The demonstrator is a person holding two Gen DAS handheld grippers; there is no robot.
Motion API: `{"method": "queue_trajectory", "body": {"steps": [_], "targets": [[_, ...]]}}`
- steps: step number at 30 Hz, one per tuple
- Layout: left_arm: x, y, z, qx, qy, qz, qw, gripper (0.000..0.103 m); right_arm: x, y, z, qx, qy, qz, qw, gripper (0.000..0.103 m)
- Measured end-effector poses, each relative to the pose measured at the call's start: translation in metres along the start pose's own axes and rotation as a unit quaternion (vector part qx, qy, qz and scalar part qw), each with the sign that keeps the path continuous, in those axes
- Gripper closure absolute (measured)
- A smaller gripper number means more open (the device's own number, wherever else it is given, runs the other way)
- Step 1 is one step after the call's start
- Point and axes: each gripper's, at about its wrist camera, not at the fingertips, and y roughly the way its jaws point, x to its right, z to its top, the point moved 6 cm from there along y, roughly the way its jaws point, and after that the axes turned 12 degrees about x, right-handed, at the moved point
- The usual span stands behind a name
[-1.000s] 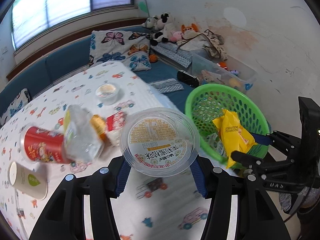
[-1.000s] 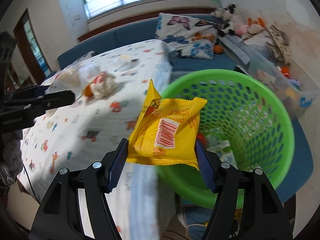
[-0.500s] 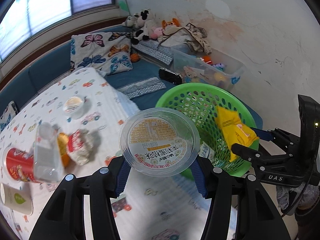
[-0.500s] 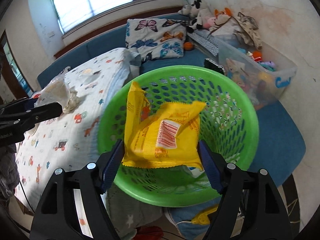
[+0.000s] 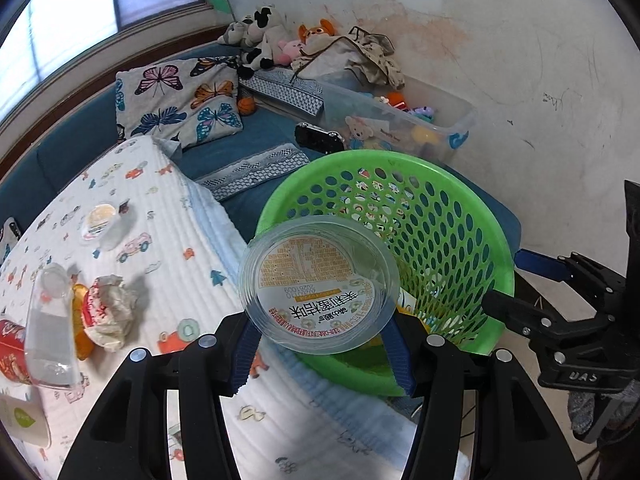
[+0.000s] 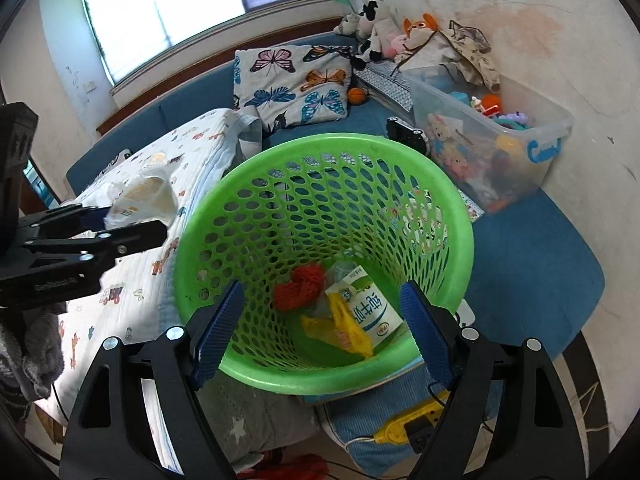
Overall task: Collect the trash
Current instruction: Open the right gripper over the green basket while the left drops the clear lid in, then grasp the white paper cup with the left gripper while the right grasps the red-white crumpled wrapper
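Yellow wrapper point(image 6: 340, 328) now dropped in basket point(image 6: 320, 152)

Home living room, butterfly cushion point(image 5: 178, 102), plush toys point(image 5: 276, 46), window bench point(image 5: 260, 136)

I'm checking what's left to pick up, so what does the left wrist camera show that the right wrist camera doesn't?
Only the left wrist view shows the crumpled wrapper, clear bottle and red can on the quilt. Only the right wrist view shows the basket's contents: yellow packet, milk carton, red netting. Both show the green basket and the left gripper clamping the clear tub.
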Motion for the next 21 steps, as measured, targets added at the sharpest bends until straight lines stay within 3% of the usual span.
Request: {"method": "queue_trajectory", "body": {"steps": [11, 21], "targets": [[0.007, 0.003, -0.001, 0.005, 0.003, -0.006, 1.0000, 0.033, 0.000, -0.003, -0.001, 0.000, 0.006, 0.005, 1.000, 0.023], [-0.014, -0.027, -0.006, 0.021, -0.010, 0.016, 0.9996, 0.033, -0.027, -0.009, 0.007, 0.010, -0.013, 0.025, 1.000, 0.023]]}}
